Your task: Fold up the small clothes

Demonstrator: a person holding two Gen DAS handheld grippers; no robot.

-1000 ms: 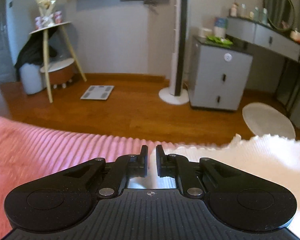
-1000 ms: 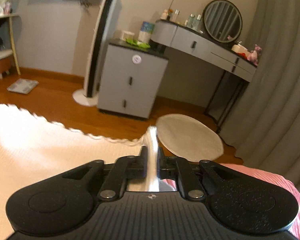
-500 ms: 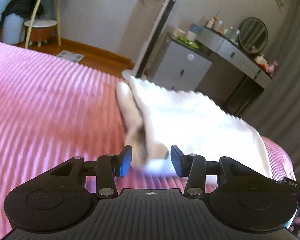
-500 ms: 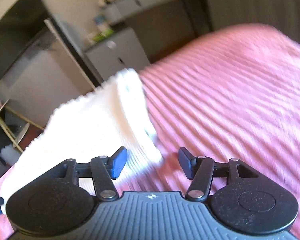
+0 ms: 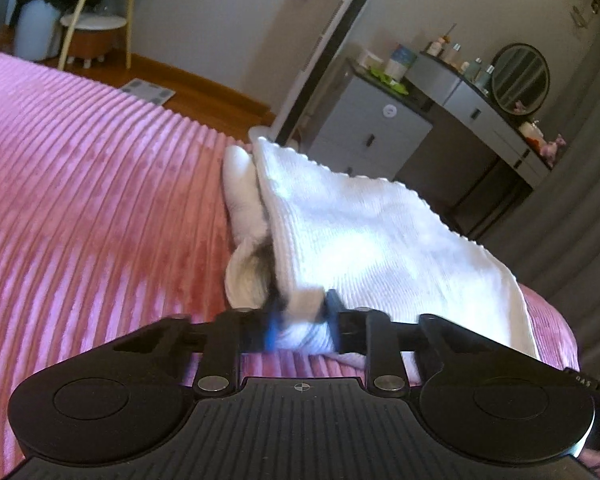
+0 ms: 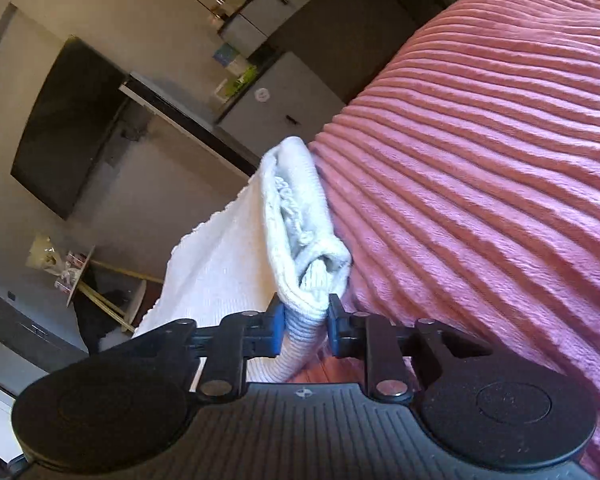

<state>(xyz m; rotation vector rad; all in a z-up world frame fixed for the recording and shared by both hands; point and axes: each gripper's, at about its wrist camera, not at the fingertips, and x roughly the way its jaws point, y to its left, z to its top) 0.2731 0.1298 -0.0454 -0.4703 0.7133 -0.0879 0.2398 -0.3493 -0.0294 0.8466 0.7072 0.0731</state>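
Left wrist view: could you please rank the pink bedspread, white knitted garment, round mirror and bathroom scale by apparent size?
1. pink bedspread
2. white knitted garment
3. round mirror
4. bathroom scale

Mirror and scale look close in size, and both lie far from the camera, so their order is unsure.

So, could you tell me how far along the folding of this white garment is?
Partly done. The white knit garment already lies doubled over on the pink bedspread, layers showing at its edge. In hand: the left gripper and the right gripper each pinch a bunched corner. Left: at least laying those ends down and releasing; any further fold is a guess.
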